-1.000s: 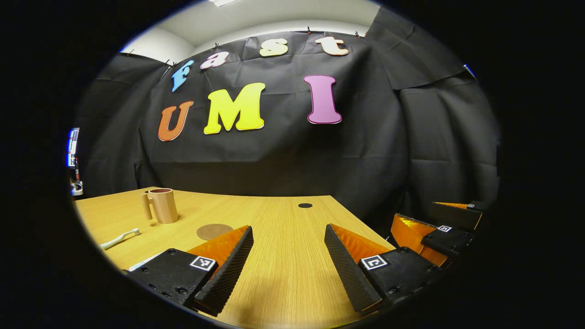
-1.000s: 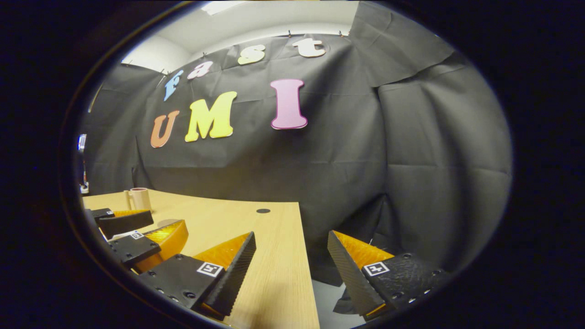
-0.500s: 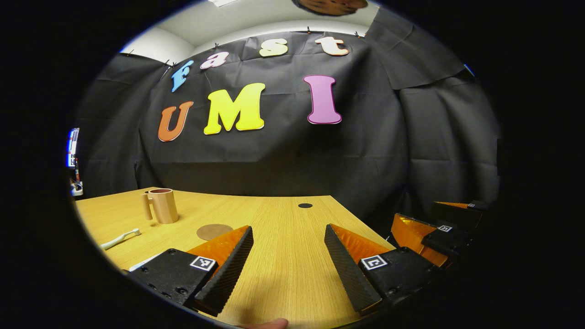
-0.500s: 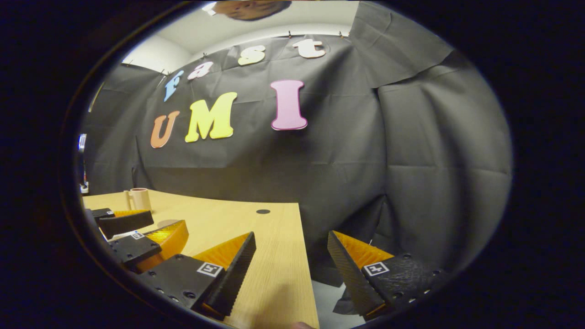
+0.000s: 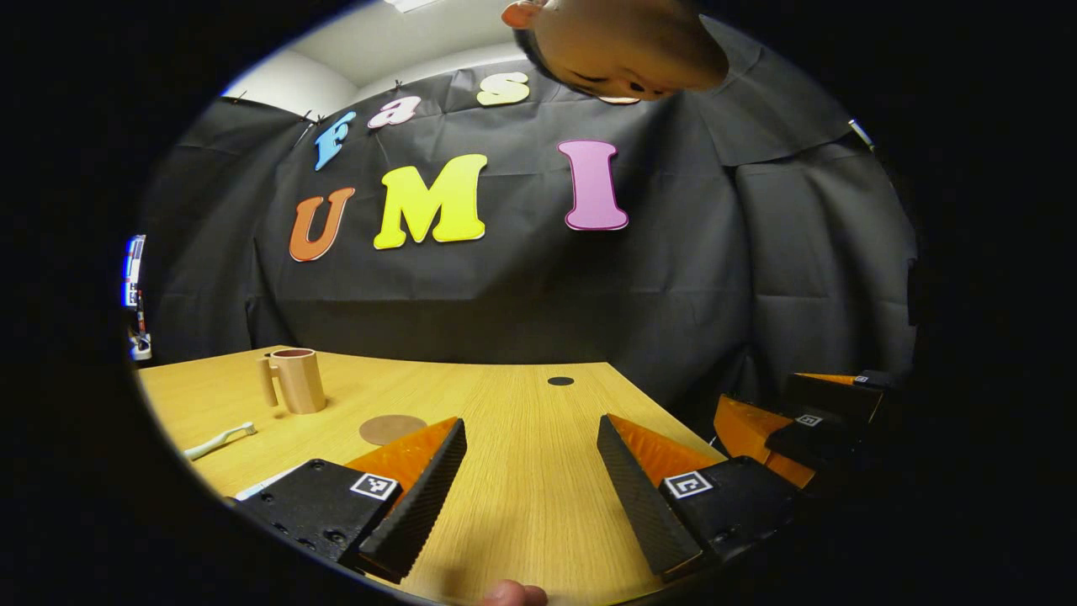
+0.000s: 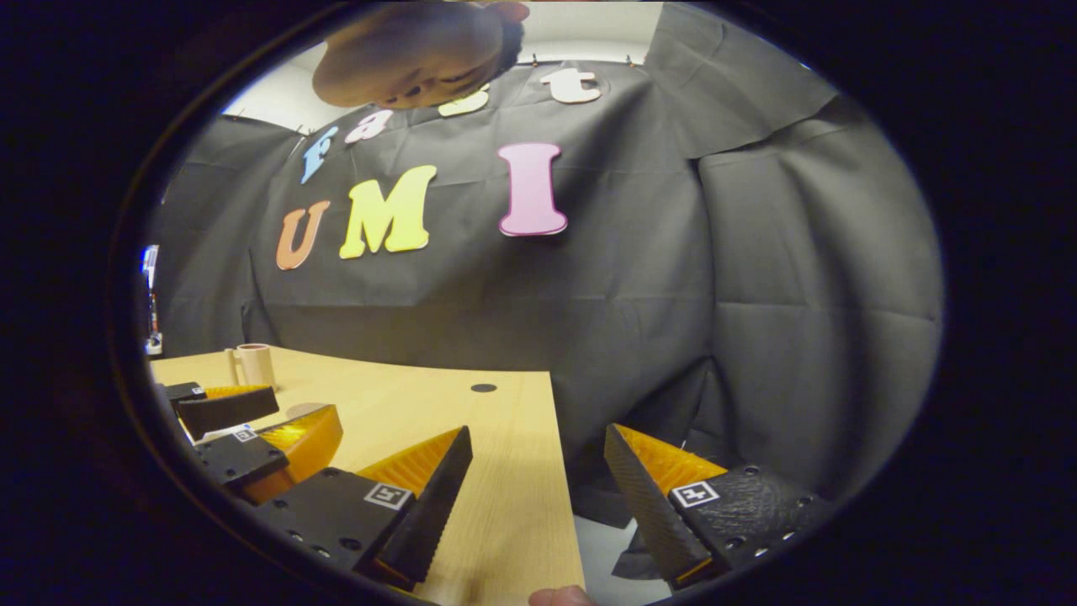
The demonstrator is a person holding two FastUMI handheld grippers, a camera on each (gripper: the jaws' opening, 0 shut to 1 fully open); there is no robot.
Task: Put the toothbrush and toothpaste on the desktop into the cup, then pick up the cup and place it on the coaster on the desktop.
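A tan cup point(image 5: 294, 380) with a handle stands upright at the far left of the wooden table point(image 5: 522, 505). A white toothbrush point(image 5: 220, 439) lies nearer, left of a round brown coaster point(image 5: 392, 428). A white edge of the toothpaste point(image 5: 259, 485) peeks out behind my left finger. My left gripper point(image 5: 530, 427) is open over bare wood, well to the right of these things. My right gripper point(image 6: 537, 434) is open, straddling the table's right edge. The right gripper view has the cup point(image 6: 252, 364) far off, beyond the left gripper point(image 6: 244, 421).
A small dark round hole point(image 5: 560, 380) sits near the table's far edge. The right gripper point(image 5: 799, 412) hovers off the table's right side. A person's head point(image 5: 623, 42) leans in from above, and a fingertip point(image 5: 513, 594) shows at the bottom.
A person's head has come down into the top of both views, and a fingertip has appeared at the bottom. Both grippers have stayed open and nearly still.
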